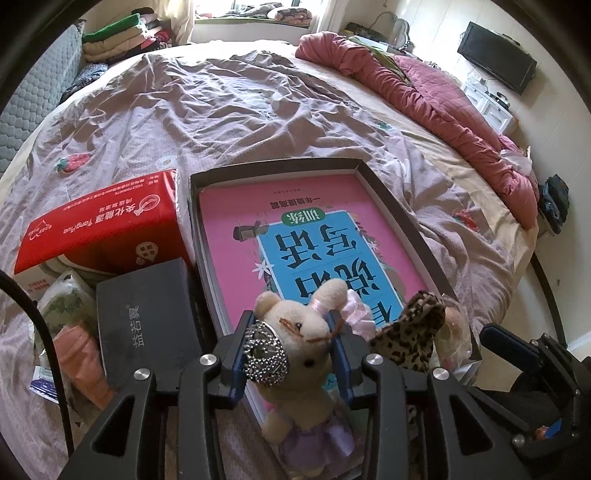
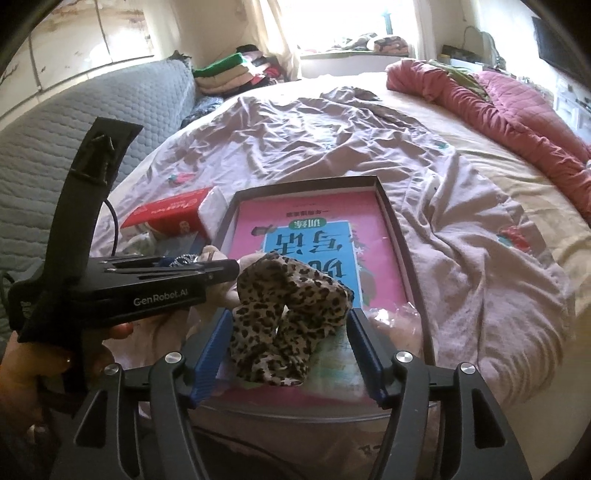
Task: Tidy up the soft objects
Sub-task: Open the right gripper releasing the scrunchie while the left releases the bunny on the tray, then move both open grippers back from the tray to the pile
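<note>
Nearest, in the left wrist view: left gripper (image 1: 293, 334) clenched on a plush rabbit (image 1: 301, 347), blue pads pressing both sides of its head, a beaded silver patch over one eye, purple skirt hanging below the fingers. Just right of it, a leopard-print scrunchie (image 1: 410, 332) lying at the near edge of a shallow dark box (image 1: 369, 173). In the right wrist view: right gripper (image 2: 290, 332) released, jaws standing wide on either side of the scrunchie (image 2: 288, 310), pads clear of the fabric; scrunchie resting on the pink and blue book (image 2: 321, 243) inside the box. At the left edge of that view, a hand (image 2: 44, 365) around the black handle of the left gripper. Left of the box on the bed (image 1: 207, 110): a black case (image 1: 144, 321), a red tissue box (image 1: 99, 225), crumpled packets and an orange item. Farther off, wrinkled mauve sheet across the bed, a bunched red quilt (image 1: 436, 99) along its right edge, folded clothes (image 1: 122, 33) stacked at the far left corner
</note>
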